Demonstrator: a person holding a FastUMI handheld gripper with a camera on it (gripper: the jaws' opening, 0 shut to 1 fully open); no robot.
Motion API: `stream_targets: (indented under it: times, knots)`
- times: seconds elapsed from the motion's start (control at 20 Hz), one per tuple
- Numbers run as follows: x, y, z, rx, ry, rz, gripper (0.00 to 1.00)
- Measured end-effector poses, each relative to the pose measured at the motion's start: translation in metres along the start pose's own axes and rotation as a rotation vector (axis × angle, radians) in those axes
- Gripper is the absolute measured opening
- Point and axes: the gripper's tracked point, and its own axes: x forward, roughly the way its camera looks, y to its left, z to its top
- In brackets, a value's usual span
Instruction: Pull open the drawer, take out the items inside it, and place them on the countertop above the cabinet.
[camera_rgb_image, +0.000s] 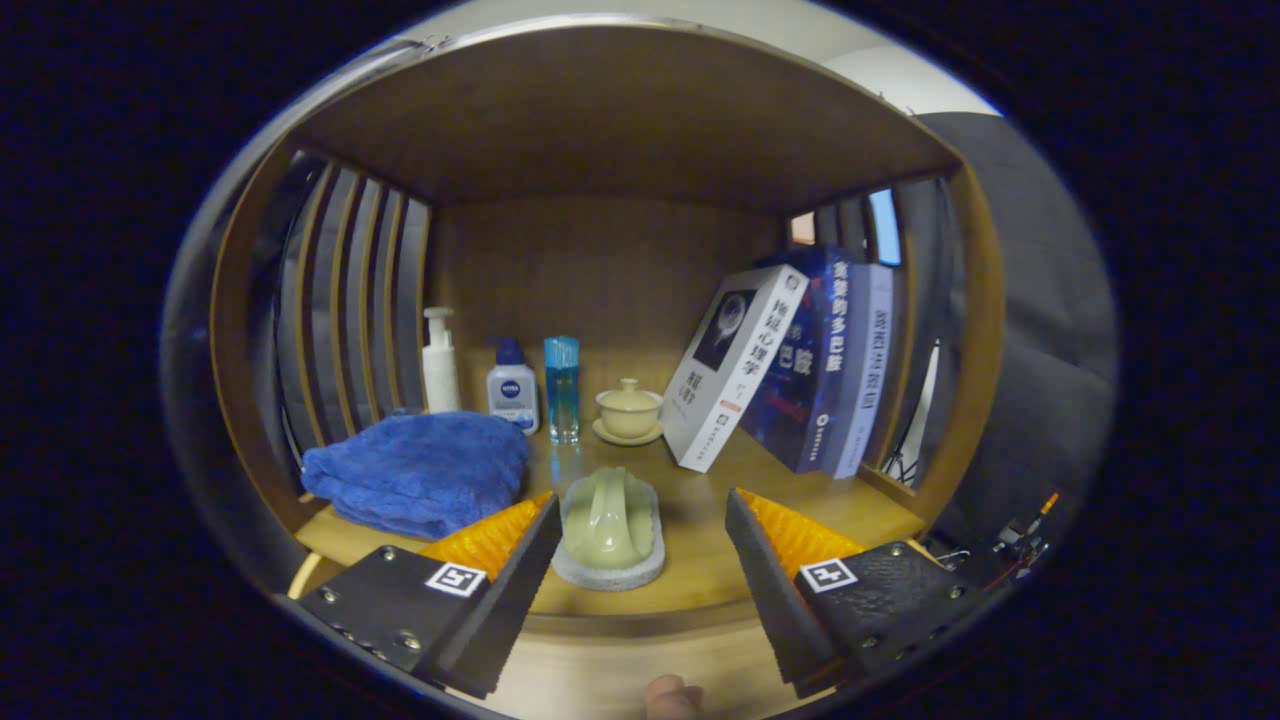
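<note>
well, the gripper (640, 540) sits low in the frame with its fingers spread wide, touching nothing. between them, at lower centre, a pale green cup (610, 517) with a handle rests on a grey stone coaster (608, 568), on the wooden countertop (700, 560). whether this cup is the thing taken from the drawer i cannot tell, but it looks set down and the fingers stand clear of it on both sides.

the drawer itself i can't make out here; the front edge of the cabinet runs along the bottom of the frame, and a fingertip (672, 697) shows at bottom centre.

at left centre lies a folded blue towel (420, 475), close to the left finger. behind it, left of centre, stand a white pump bottle (440, 362), a small lotion bottle (512, 388) and a blue glass bottle (562, 388). a lidded tea bowl (629, 410) on its saucer sits at centre. a white book (735, 365) leans on dark blue books (830, 360) at the right.

the risks, as i judge them: the fingers flank the cup closely, so a sideways drift on the way out could clip it or drag the coaster. the left finger could snag the towel. pushing forward could knock the tea bowl or the glass bottle, and the leaning book might slide if bumped.
</note>
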Motion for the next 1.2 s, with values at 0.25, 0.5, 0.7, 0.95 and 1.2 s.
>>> stream_targets:
  times: [0.25,0.5,0.7,0.95,1.2]
  knots:
    - [-0.066,-0.014,0.016,0.031,0.019,0.044,0.98]
    - [-0.139,-0.028,0.021,-0.062,-0.038,0.046,0.98]
    - [-0.211,-0.030,0.016,-0.112,-0.089,0.042,0.98]
    - [-0.275,-0.037,-0.016,-0.065,-0.135,0.032,0.98]
    - [-0.305,-0.060,-0.061,0.009,-0.135,-0.002,0.98]
